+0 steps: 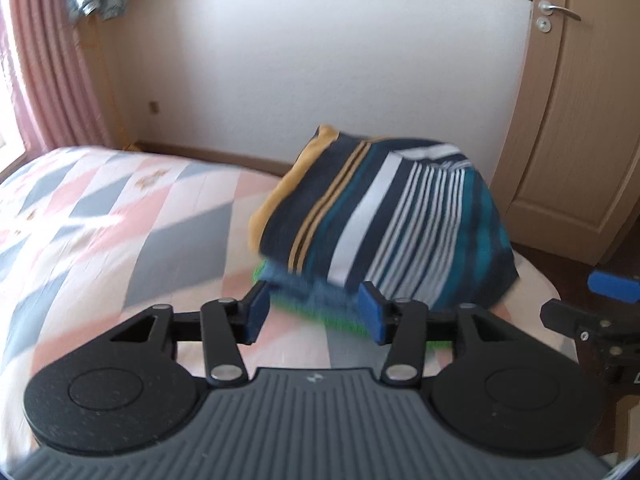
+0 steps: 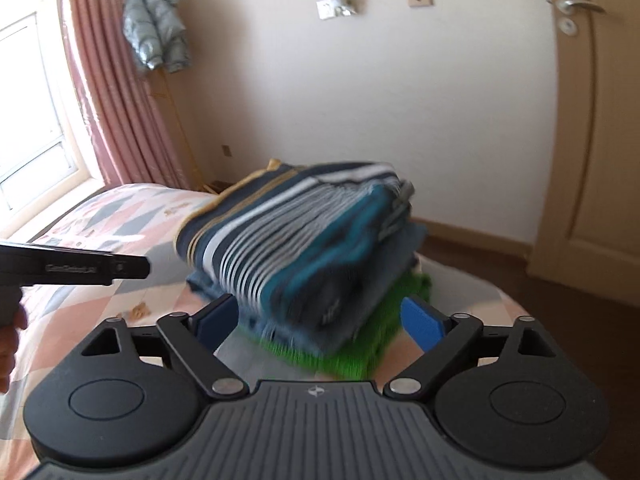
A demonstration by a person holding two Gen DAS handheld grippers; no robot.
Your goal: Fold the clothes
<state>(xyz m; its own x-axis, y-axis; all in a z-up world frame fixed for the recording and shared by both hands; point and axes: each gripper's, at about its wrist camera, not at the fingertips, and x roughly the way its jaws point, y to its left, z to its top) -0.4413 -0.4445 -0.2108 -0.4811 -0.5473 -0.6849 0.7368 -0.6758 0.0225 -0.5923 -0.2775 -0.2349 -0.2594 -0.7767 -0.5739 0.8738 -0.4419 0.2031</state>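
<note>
A stack of folded clothes sits at the corner of the bed [image 1: 100,220]. On top lies a striped navy, teal and white garment [image 1: 384,216] [image 2: 288,232] with a mustard edge. Under it is a blue piece [image 1: 304,284] [image 2: 414,238], and a green one [image 1: 348,318] [image 2: 380,340] is at the bottom. My left gripper [image 1: 314,314] is open, its blue pads just in front of the stack's near edge. My right gripper [image 2: 318,320] is open wide, its pads on either side of the stack's near corner. Neither holds cloth. The stack is blurred in both views.
The bed carries a pink, grey and white patterned quilt [image 2: 100,216]. A wooden door [image 1: 568,120] stands to the right, with dark floor [image 2: 520,272] below it. Pink curtains [image 2: 112,100] and a window [image 2: 28,120] are on the left. A puffy jacket [image 2: 156,24] hangs on the wall.
</note>
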